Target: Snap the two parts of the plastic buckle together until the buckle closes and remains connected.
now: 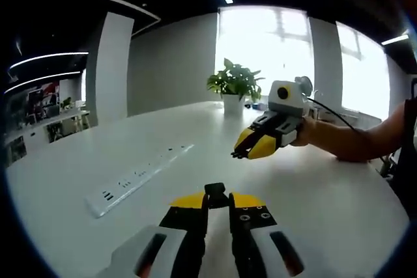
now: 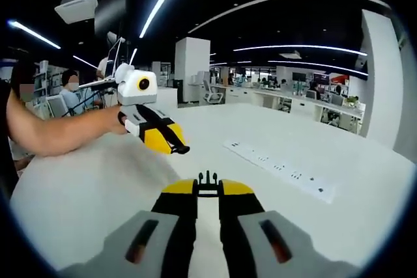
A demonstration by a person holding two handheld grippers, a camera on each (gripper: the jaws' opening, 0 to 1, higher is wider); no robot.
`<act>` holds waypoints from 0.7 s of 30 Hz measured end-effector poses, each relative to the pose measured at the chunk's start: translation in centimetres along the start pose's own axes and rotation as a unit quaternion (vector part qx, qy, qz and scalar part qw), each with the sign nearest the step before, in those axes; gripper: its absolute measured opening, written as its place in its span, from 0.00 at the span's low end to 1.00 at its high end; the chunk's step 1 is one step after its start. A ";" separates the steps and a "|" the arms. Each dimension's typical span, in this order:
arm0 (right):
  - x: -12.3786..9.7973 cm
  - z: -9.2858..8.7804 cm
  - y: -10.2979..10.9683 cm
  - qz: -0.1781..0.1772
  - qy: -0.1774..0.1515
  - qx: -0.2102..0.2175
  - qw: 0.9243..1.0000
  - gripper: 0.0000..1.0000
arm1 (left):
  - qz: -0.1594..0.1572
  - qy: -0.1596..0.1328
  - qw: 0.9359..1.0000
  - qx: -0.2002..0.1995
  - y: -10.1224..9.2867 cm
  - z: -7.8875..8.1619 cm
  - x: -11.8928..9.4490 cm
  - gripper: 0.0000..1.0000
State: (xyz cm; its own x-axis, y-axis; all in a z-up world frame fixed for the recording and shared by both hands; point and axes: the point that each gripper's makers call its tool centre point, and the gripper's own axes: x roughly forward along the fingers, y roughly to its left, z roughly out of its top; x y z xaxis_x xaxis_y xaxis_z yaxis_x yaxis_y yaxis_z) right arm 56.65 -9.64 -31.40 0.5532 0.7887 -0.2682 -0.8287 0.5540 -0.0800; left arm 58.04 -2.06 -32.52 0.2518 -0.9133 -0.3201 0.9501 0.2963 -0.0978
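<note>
Here, buckle socket in left gripper, pronged half in right gripper

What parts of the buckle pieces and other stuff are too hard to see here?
- Left gripper view: the buckle piece is mostly hidden between the left gripper fingers.
- Right gripper view: the pronged buckle piece is tiny and mostly covered by the right gripper.
- Both views: the power strip sockets are too small.
</note>
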 end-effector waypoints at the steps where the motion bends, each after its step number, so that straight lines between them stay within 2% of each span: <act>1: 0.0 0.0 0.0 0.000 0.000 0.000 1.000 0.10 | 0.001 0.003 1.000 0.004 -0.1 0.1 0.0 0.11; 6: -0.5 1.0 0.2 0.000 -0.003 -0.005 1.000 0.10 | 0.002 0.006 1.000 0.013 -0.3 0.7 -0.3 0.11; 11: -0.4 1.4 0.8 0.008 -0.006 -0.009 1.000 0.10 | -0.001 -0.011 1.000 0.013 -0.5 1.7 -0.9 0.11; 21: -0.8 2.0 0.6 0.005 -0.012 -0.019 1.000 0.10 | -0.006 -0.017 1.000 0.009 -0.8 1.9 -0.8 0.11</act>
State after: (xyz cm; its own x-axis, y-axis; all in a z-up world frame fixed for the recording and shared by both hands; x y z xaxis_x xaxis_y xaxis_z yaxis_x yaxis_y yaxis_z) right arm 55.87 -9.40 -29.34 0.5464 0.8007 -0.2455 -0.8366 0.5358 -0.1144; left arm 57.47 -2.07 -30.35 0.2461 -0.9259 -0.2866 0.9561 0.2805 -0.0852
